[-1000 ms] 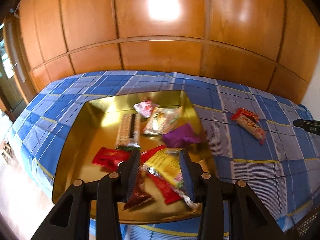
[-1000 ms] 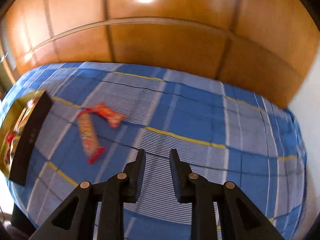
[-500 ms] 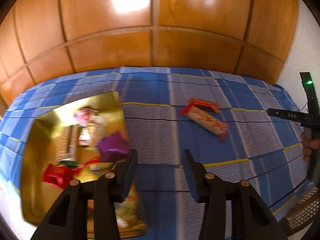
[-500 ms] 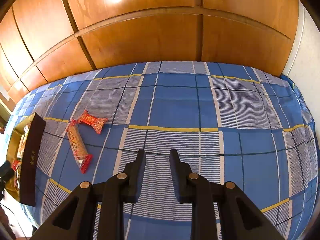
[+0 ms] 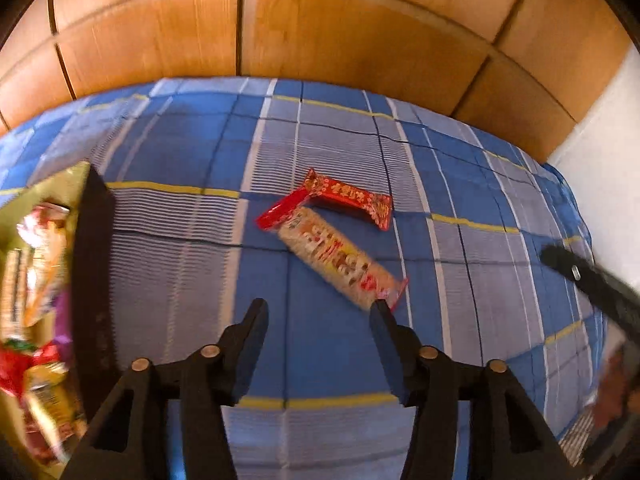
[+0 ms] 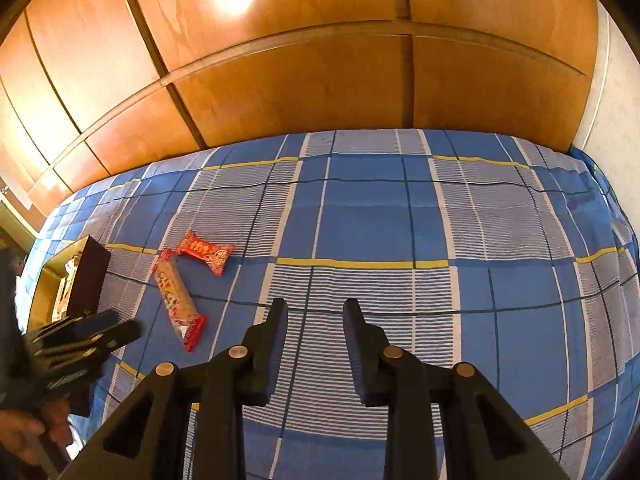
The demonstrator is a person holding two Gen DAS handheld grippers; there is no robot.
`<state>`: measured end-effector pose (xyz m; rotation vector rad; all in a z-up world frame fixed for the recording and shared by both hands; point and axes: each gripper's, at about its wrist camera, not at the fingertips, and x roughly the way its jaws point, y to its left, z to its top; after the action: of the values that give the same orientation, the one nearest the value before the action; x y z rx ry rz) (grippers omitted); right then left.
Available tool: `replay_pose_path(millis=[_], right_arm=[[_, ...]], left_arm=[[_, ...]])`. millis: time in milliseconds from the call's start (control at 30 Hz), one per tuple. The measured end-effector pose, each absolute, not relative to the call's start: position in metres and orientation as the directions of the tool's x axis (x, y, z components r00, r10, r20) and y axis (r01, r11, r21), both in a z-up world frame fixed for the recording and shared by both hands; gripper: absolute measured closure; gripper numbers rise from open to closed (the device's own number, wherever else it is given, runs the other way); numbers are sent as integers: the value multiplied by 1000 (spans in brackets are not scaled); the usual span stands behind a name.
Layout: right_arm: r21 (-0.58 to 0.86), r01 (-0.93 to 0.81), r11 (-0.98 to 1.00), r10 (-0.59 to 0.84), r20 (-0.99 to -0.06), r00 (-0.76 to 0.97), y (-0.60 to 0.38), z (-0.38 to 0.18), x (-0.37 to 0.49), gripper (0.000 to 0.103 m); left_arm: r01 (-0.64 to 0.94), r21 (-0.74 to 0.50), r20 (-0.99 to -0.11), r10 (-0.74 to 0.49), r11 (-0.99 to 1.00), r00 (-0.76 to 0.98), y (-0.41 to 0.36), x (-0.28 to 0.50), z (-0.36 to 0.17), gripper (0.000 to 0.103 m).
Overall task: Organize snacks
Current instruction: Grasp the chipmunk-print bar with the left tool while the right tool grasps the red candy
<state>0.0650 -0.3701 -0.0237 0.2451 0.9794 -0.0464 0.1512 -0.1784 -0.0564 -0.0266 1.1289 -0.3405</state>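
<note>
Two snacks lie on the blue checked cloth: a long biscuit pack with red ends [image 5: 336, 258] [image 6: 176, 298] and a short red wrapper [image 5: 352, 198] [image 6: 206, 251] touching its far end. My left gripper [image 5: 318, 312] is open and empty, above the cloth just short of the biscuit pack's near end. My right gripper [image 6: 314, 312] is open and empty over bare cloth, to the right of both snacks. The gold tray [image 5: 78, 176] [image 6: 44, 284] with several snacks stands at the left.
The tray has a dark outer wall [image 5: 94, 280]. Wooden panels [image 6: 320, 80] rise behind the cloth. A white wall [image 5: 604, 128] borders the right. The left gripper shows in the right wrist view [image 6: 76, 340]; the right gripper shows in the left wrist view [image 5: 588, 280].
My left gripper has swung right, away from the tray, and now faces the two loose snacks from closer. My right view has turned slightly; its jaws stay open.
</note>
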Motion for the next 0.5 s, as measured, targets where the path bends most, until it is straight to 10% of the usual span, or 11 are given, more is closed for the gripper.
replay_pose_path(millis=[333, 500], right_arm=[[182, 102, 978, 97, -828, 552, -359, -24, 71, 74], [162, 82, 983, 90, -826, 556, -355, -23, 70, 74]], left_arm=[[146, -212, -900, -251, 966, 355, -202, 199, -83, 45], [261, -154, -897, -245, 953, 367, -209, 186, -88, 74]])
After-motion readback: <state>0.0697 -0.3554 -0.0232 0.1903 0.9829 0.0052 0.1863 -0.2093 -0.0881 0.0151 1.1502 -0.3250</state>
